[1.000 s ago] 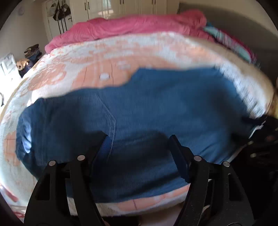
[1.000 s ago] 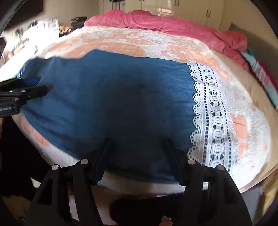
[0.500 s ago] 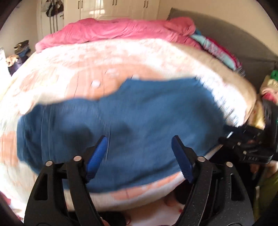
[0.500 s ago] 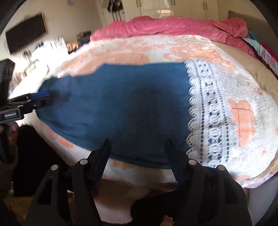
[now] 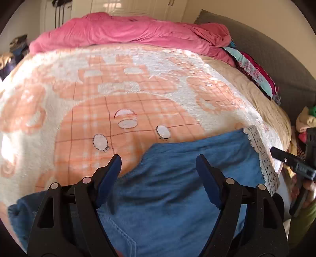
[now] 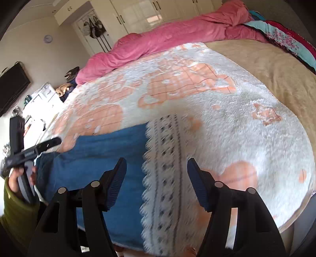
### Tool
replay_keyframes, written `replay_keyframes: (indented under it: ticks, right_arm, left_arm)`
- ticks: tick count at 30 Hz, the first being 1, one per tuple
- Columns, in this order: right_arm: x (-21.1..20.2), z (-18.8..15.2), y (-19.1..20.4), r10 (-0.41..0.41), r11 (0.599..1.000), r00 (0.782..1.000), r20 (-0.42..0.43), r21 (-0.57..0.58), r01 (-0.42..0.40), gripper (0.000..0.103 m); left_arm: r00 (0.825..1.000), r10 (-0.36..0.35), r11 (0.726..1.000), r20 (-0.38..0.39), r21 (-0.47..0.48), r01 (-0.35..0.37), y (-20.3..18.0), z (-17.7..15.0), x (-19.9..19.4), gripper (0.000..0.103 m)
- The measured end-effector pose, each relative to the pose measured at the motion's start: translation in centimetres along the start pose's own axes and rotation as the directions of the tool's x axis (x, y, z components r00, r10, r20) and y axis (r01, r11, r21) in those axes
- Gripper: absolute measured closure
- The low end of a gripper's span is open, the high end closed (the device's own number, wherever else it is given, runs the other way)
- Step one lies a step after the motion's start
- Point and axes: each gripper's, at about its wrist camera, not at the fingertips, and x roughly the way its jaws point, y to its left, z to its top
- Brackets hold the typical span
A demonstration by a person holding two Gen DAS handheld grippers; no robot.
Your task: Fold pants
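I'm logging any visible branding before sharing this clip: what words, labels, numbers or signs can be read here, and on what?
Pale lettering on the side of the left gripper, seen from the right wrist camera: too small and blurred to read.
Round wall clock: no numerals can be made out.
Blanket, blue pants, wardrobe doors: only patterns, no text.
Nothing else is readable.

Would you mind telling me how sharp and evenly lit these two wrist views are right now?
Left wrist view: mostly sharp, the peach blanket crisp, sunlight blowing out its left edge, the open left gripper casting a soft shadow on the blue pants. Right wrist view: the lace trim between the open right gripper is smeared by motion blur. Both bow strongly from fisheye distortion.
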Motion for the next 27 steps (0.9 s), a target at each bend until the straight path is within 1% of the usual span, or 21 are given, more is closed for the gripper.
replay_keyframes:
  ticks: [3,4,6,7,8,9,10,11,12,13,15,17,20,23,25,26,27]
  right_arm:
    - [1.7,1.5,-1.4,-0.043,0.999,0.999,-0.025,0.006,0.043,0.04]
    - [2.2,2.0,-1.6,-0.046,0.999,0.998,-0.03,0.006,0.047,0.04]
    - [3.3,3.3,-2.3,-0.05,0.999,0.998,-0.029,0.017,0.051,0.04]
    - [3.7,3.7,-2.6,-0.04,0.999,0.999,-0.035,0.023,0.041,0.041]
    - [4.5,4.1,-3.0,-0.019,0.999,0.999,-0.047,0.037,0.021,0.047]
    - [5.3,4.3,-3.2,-0.005,0.999,0.998,-0.06,0.053,0.008,0.051]
    - [6.0,4.7,-3.4,0.011,0.999,0.997,-0.078,0.05,-0.007,0.052]
    - [6.8,5.1,-3.3,0.024,0.999,0.995,-0.094,0.037,-0.02,0.054]
    - [7.4,5.1,-3.1,0.026,1.0,0.994,-0.105,0.02,-0.024,0.056]
    - [7.6,5.1,-2.9,0.029,1.0,0.994,-0.109,0.006,-0.028,0.059]
    - [7.7,4.9,-2.5,0.028,0.999,0.994,-0.108,-0.029,-0.032,0.064]
    - [7.5,4.7,-2.2,0.053,0.997,0.993,-0.107,-0.057,-0.06,0.073]
    - [7.4,4.3,-2.0,0.079,0.993,0.992,-0.103,-0.083,-0.088,0.076]
    - [7.3,4.0,-2.2,0.096,0.991,0.991,-0.089,-0.084,-0.103,0.078]
    - [7.1,4.0,-2.4,0.106,0.991,0.992,-0.074,-0.078,-0.111,0.08]
    - [7.0,4.0,-2.4,0.107,0.991,0.992,-0.07,-0.079,-0.112,0.081]
    - [6.8,4.1,-2.3,0.106,0.99,0.992,-0.062,-0.086,-0.111,0.082]
  left_arm:
    - [1.0,-0.008,1.0,-0.024,-0.02,0.008,1.4,0.0,1.9,0.033]
    - [0.999,-0.01,1.0,-0.035,-0.026,0.009,1.6,0.1,2.3,0.033]
    - [0.998,-0.032,0.999,-0.046,-0.038,0.031,2.2,0.3,3.0,0.033]
    - [0.997,-0.051,0.997,-0.051,-0.053,0.048,2.5,0.4,3.3,0.034]
    - [0.996,-0.068,0.996,-0.054,-0.064,0.064,2.7,0.5,3.6,0.037]
    - [0.995,-0.08,0.994,-0.055,-0.074,0.076,2.9,0.6,3.8,0.041]
    - [0.994,-0.088,0.993,-0.057,-0.08,0.083,3.1,0.6,4.2,0.042]
    - [0.994,-0.094,0.993,-0.063,-0.082,0.089,3.0,0.7,4.5,0.045]
    - [0.992,-0.103,0.992,-0.069,-0.083,0.097,3.0,0.7,4.8,0.05]
    - [0.991,-0.114,0.991,-0.076,-0.081,0.108,3.0,0.7,5.2,0.053]
    - [0.987,-0.128,0.99,-0.1,-0.08,0.12,2.7,0.5,6.0,0.063]
    - [0.983,-0.14,0.989,-0.116,-0.071,0.133,2.3,0.3,6.5,0.068]
    - [0.982,-0.143,0.989,-0.121,-0.05,0.138,1.7,0.4,7.1,0.068]
    - [0.978,-0.164,0.985,-0.129,-0.077,0.155,2.0,0.5,8.1,0.068]
    - [0.978,-0.163,0.985,-0.132,-0.085,0.153,1.9,0.6,8.2,0.068]
    - [0.978,-0.162,0.985,-0.134,-0.085,0.151,1.8,0.6,8.1,0.079]
    - [0.977,-0.165,0.984,-0.135,-0.084,0.154,1.7,0.6,7.9,0.098]
